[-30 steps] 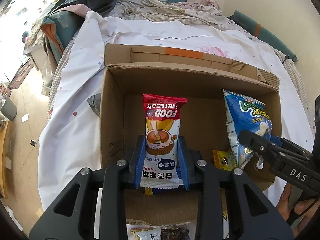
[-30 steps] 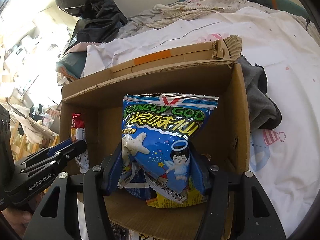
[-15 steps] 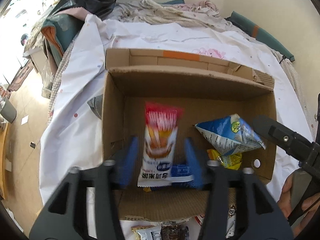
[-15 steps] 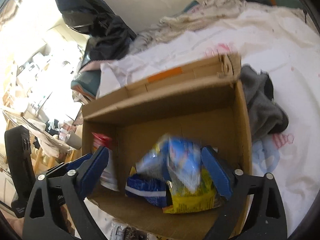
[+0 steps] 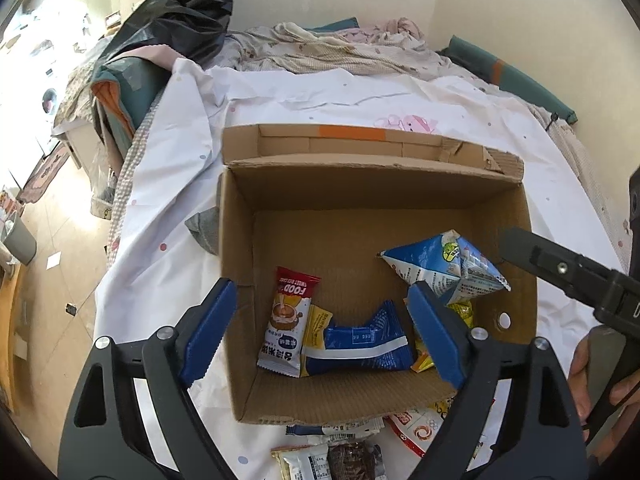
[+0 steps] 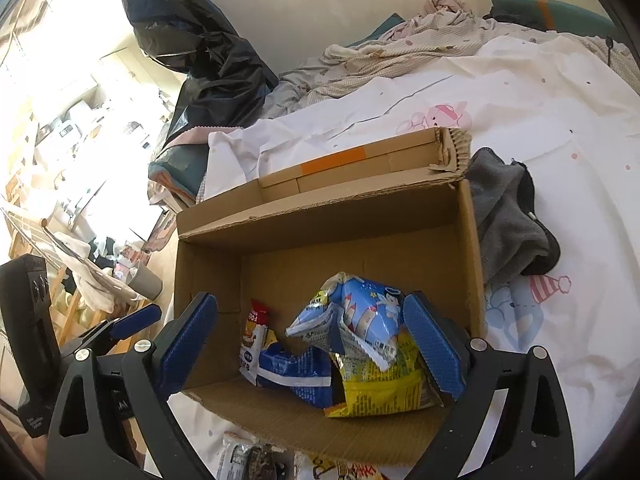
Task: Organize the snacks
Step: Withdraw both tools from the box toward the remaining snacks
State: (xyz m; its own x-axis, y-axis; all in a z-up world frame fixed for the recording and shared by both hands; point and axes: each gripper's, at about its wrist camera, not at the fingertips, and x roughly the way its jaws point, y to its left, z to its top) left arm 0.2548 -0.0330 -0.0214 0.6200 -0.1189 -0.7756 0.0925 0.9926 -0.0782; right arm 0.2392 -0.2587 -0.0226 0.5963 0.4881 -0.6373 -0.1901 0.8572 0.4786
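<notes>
An open cardboard box [image 5: 360, 184] [image 6: 320, 216] stands on the bed. Inside lie a red rice cake packet [image 5: 286, 320] [image 6: 253, 340], a dark blue packet [image 5: 360, 346] [image 6: 296, 372], a yellow bag [image 6: 380, 388] [image 5: 460, 314] and a light blue chip bag [image 5: 444, 266] [image 6: 356, 320]. My left gripper [image 5: 320, 332] is open and empty above the box's near side. My right gripper [image 6: 310, 348] is open and empty above the chip bag; it also shows in the left wrist view [image 5: 568, 276].
More loose snack packets [image 5: 332, 452] [image 6: 248, 456] lie on the white sheet [image 5: 168, 184] in front of the box. A grey cloth [image 6: 508, 216] lies right of the box. A black bag [image 5: 180, 8] and crumpled bedding [image 5: 340, 48] are at the back.
Both grippers opened and let go: the rice cake packet and the blue chip bag dropped into the box. Both grippers have pulled back and up.
</notes>
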